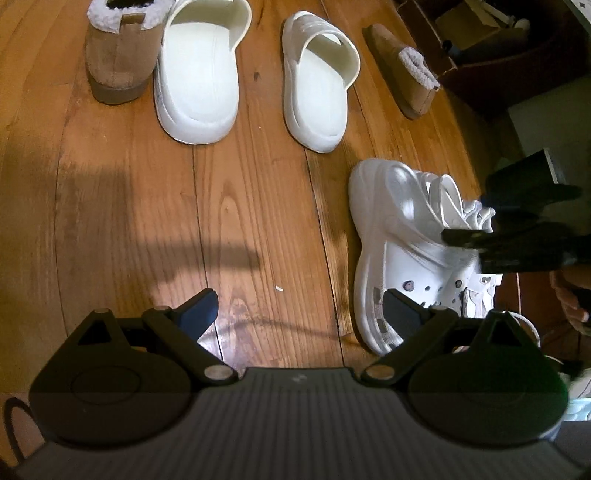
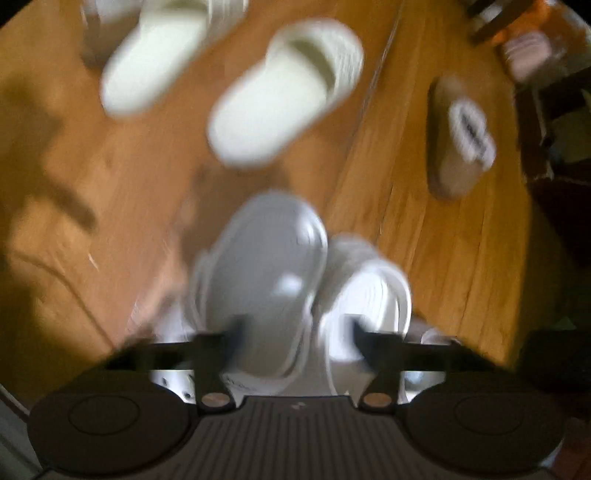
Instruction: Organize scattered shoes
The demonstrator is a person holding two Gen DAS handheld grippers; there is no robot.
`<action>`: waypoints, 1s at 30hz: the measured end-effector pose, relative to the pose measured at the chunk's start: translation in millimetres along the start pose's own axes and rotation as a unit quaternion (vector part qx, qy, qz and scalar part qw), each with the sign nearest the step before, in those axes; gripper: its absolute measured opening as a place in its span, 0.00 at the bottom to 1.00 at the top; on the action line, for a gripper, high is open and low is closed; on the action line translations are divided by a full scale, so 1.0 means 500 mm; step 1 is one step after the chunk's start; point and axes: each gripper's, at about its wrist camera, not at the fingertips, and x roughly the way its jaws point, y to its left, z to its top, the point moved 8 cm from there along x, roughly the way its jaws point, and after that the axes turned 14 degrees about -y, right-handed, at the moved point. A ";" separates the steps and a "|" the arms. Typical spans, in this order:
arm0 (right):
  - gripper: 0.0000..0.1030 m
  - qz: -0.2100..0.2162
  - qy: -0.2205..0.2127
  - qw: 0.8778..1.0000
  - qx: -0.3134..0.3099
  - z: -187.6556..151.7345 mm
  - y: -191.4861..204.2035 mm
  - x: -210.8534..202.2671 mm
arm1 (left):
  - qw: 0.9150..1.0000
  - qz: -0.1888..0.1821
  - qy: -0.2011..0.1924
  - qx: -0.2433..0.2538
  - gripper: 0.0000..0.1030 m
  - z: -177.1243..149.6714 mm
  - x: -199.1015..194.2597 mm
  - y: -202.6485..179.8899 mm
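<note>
Two white slides [image 1: 197,70] [image 1: 319,85] lie side by side on the wood floor. A tan fleece-lined slipper [image 1: 120,55] stands left of them, its mate [image 1: 404,68] to the right. Two white clogs [image 1: 402,251] lie at the right; they fill the blurred right wrist view [image 2: 266,291] [image 2: 369,291]. My left gripper [image 1: 299,306] is open and empty above bare floor. My right gripper [image 2: 295,332] straddles the touching walls of both clogs, jaws part closed; it also shows in the left wrist view [image 1: 476,243], over the clogs.
Dark furniture and a cardboard box [image 1: 476,26] stand at the back right. A thin cable [image 1: 295,325] runs across the floor near the left gripper. Bare wood floor [image 1: 129,206] lies left of the clogs. The second tan slipper also shows in the right view [image 2: 458,136].
</note>
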 end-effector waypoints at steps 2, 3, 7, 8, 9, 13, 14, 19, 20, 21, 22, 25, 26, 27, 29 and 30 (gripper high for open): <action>0.81 0.026 -0.017 0.999 0.039 0.006 -0.008 -0.027 | 1.000 0.003 -0.001 0.007 0.94 0.002 0.002 -0.004; 0.81 0.027 -0.025 0.998 0.059 0.004 -0.027 -0.046 | 1.000 0.002 -0.001 0.007 0.94 0.002 0.003 -0.006; 0.80 0.010 -0.017 0.990 0.142 -0.033 -0.087 -0.043 | 1.000 -0.002 0.004 0.014 0.94 0.000 0.009 -0.019; 0.79 0.021 -0.013 0.986 0.165 -0.044 -0.093 -0.036 | 1.000 -0.002 0.005 0.016 0.94 -0.001 0.012 -0.022; 0.79 0.031 -0.010 0.982 0.187 -0.054 -0.098 -0.029 | 1.000 -0.002 0.005 0.017 0.94 -0.001 0.014 -0.023; 0.80 0.077 -0.004 0.968 0.238 -0.077 -0.081 -0.010 | 1.000 0.009 0.009 0.023 0.94 -0.003 0.026 -0.024; 0.80 0.081 -0.002 0.968 0.236 -0.080 -0.072 -0.003 | 1.000 0.010 0.009 0.024 0.94 -0.003 0.029 -0.024; 0.74 0.064 0.016 0.975 0.212 -0.085 -0.032 0.019 | 0.999 0.025 -0.002 0.042 0.94 0.008 0.032 -0.021; 0.74 0.079 -0.005 0.973 0.215 -0.068 -0.028 0.009 | 0.998 0.033 -0.014 0.046 0.94 0.019 0.030 -0.016; 0.74 0.094 -0.026 0.971 0.218 -0.050 -0.024 -0.001 | 0.998 0.041 -0.025 0.049 0.94 0.030 0.027 -0.012; 0.71 0.111 -0.047 0.968 0.222 -0.031 -0.019 -0.011 | 0.996 0.054 -0.041 0.055 0.94 0.046 0.023 -0.006; 0.70 0.127 -0.082 0.966 0.211 0.015 -0.003 0.007 | 0.987 0.105 -0.099 0.076 0.94 0.111 0.010 0.012; 0.70 0.132 -0.093 0.965 0.208 0.031 0.002 0.012 | 0.984 0.115 -0.115 0.079 0.94 0.129 0.007 0.015; 0.67 0.137 -0.105 0.964 0.204 0.046 0.007 0.018 | 0.981 0.122 -0.126 0.081 0.94 0.144 0.005 0.017; 0.51 0.148 -0.128 0.961 0.197 0.077 0.018 0.029 | 0.977 0.126 -0.147 0.084 0.94 0.180 0.005 0.016; 0.38 0.153 -0.140 0.959 0.193 0.093 0.023 0.034 | 0.975 0.127 -0.158 0.086 0.94 0.200 0.005 0.015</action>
